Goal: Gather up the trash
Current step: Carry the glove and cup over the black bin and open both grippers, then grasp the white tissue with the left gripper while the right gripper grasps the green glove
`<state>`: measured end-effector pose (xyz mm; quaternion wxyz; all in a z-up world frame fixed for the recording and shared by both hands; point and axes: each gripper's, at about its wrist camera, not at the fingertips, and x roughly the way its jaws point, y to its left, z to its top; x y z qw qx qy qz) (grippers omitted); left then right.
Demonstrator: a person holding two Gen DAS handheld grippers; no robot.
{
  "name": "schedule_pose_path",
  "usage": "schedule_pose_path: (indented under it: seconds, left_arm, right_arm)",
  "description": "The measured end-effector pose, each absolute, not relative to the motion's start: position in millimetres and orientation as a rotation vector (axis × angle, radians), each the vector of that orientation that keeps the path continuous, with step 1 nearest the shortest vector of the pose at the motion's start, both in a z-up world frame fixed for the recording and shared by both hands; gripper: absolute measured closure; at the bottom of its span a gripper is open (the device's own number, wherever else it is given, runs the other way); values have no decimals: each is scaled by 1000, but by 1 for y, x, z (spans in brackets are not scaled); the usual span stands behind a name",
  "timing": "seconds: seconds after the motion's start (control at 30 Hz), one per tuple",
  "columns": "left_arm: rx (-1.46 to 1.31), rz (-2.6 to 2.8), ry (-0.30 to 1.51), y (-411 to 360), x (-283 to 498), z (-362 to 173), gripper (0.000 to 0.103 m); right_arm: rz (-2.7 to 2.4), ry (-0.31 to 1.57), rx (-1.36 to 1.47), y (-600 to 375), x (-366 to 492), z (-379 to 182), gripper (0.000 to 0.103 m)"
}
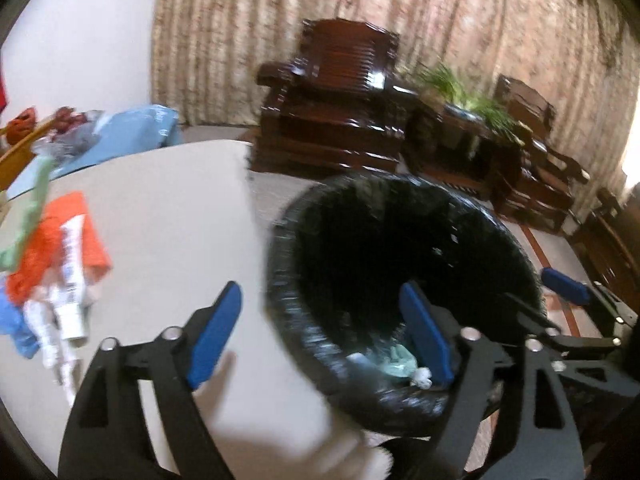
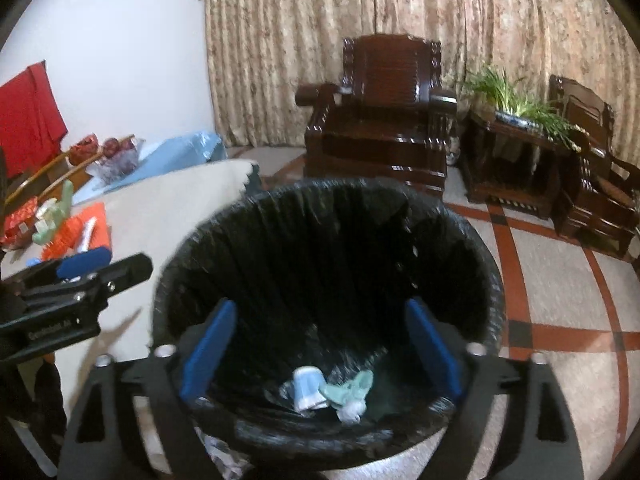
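A bin with a black liner (image 1: 400,248) (image 2: 328,248) stands beside the cream table (image 1: 168,208). Over the bin's near-left rim my left gripper (image 1: 320,336) stands open, with nothing between its blue pads. My right gripper (image 2: 320,348) is open over the bin's mouth, also with nothing between its pads. Down in the bin lie a white-and-blue scrap (image 2: 306,388) and a pale green scrap (image 2: 352,390). On the table's left lies loose trash: an orange wrapper (image 1: 76,236), white tubes (image 1: 70,304) and a blue scrap (image 1: 16,320). A blue pad (image 1: 564,285) of the right gripper shows past the bin's right rim.
Dark wooden armchairs (image 2: 380,120) and a side table with a plant (image 2: 516,120) stand before the curtain. The floor (image 2: 560,280) is tiled with red lines. A blue bag (image 2: 184,152), a bowl of fruit (image 2: 116,156) and a red cloth (image 2: 28,120) lie beyond the table.
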<state>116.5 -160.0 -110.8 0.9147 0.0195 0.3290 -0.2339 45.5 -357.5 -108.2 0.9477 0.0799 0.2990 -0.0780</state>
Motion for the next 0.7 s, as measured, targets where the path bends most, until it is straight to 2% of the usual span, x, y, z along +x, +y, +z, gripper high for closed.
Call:
schedule_pose_path:
  seconds: [0.03,0.33,0.53,0.7]
  left_arm:
    - [38,-462,669,-151,114,-107,17]
    - [29,-194,585,-28,105,-86,16]
    - [-2,-36,625,39,113,-103,16]
    - [-51,-14,663,59,118,-120,18]
  right_arm:
    - [-149,595,164,-353,46,-104,7]
    - [14,525,146,-277,64,-82,6]
    - [121,527,89,-217,86,-83,6]
    - [138,532,67,-192,99,-92,6]
